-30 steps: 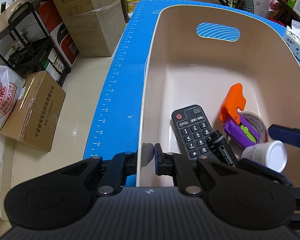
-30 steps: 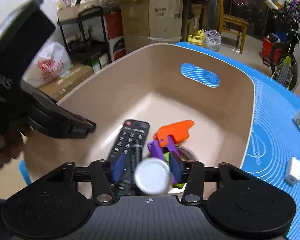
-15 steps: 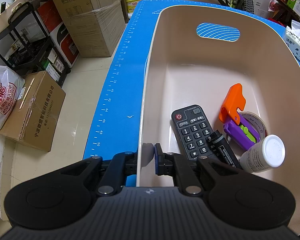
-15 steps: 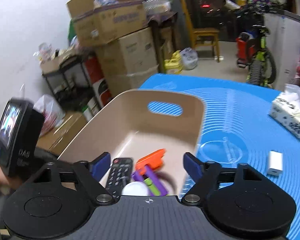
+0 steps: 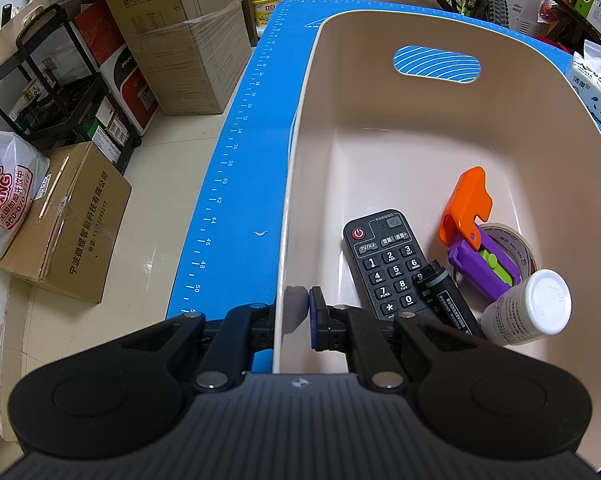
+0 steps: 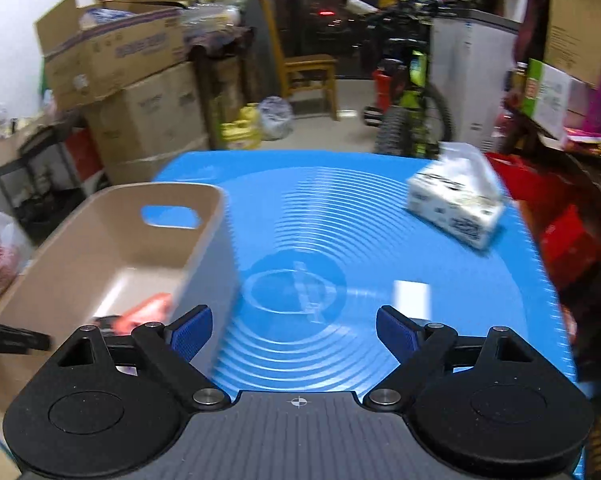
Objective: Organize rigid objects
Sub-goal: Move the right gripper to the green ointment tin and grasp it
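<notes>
A beige bin (image 5: 300, 152) stands on the blue mat (image 5: 240, 184). In it lie a black remote (image 5: 384, 260), a black marker (image 5: 448, 304), an orange tool (image 5: 466, 204), a purple and green piece (image 5: 484, 260), a tape roll (image 5: 516, 240) and a white bottle (image 5: 532, 308) on its side. My left gripper (image 5: 296, 308) is shut on the bin's near wall, one finger inside and one outside. My right gripper (image 6: 294, 332) is open over the mat (image 6: 320, 208), right of the bin (image 6: 204, 232), with nothing between its fingers. A small white block (image 6: 410, 294) lies blurred just beyond its right finger.
A tissue pack (image 6: 456, 204) sits on the mat at the far right. Beyond the mat's left edge are cardboard boxes (image 5: 60, 228), a black rack (image 5: 40, 92) and a plastic bag (image 5: 4, 192) on the floor. A bicycle (image 6: 412, 104) and a wooden chair (image 6: 304, 72) stand behind the table.
My right gripper opened and let go of the white bottle, which now lies in the bin. It then swung right, out over the mat. The left gripper kept still.
</notes>
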Demonstrator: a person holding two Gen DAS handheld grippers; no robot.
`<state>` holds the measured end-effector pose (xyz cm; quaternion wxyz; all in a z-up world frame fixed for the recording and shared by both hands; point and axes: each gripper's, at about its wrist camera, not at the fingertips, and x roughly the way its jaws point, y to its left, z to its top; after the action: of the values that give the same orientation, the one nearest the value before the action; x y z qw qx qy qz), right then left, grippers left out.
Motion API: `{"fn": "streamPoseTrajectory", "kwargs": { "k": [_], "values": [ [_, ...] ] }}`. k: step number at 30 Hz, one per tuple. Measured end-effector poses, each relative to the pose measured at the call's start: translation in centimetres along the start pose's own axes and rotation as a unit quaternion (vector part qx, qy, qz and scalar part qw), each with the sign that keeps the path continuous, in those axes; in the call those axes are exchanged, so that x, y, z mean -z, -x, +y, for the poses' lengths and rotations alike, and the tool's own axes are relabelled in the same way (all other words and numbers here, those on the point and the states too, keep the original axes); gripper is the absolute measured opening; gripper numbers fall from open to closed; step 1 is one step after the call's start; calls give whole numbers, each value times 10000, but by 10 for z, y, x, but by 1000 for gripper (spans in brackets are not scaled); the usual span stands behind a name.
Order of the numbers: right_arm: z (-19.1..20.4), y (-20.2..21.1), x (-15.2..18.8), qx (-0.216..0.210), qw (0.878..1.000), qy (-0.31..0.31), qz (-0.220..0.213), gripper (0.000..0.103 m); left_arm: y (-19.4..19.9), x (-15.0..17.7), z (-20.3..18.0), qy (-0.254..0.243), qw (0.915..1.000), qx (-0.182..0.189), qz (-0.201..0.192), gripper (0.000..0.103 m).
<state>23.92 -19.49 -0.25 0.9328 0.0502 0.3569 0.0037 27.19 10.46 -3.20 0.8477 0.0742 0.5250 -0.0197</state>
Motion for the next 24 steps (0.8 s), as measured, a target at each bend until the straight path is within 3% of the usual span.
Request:
{"fn": "streamPoseTrajectory", "kwargs": {
  "k": [12, 24],
  "values": [
    [-53, -41, 44, 899, 9944, -225, 499, 90, 0, 0, 0, -2, 10000, 0, -1, 11],
    [-67, -71, 68, 1169, 9892, -509, 716, 89, 0, 0, 0, 0, 10000, -1, -1, 11]
  ]
}}
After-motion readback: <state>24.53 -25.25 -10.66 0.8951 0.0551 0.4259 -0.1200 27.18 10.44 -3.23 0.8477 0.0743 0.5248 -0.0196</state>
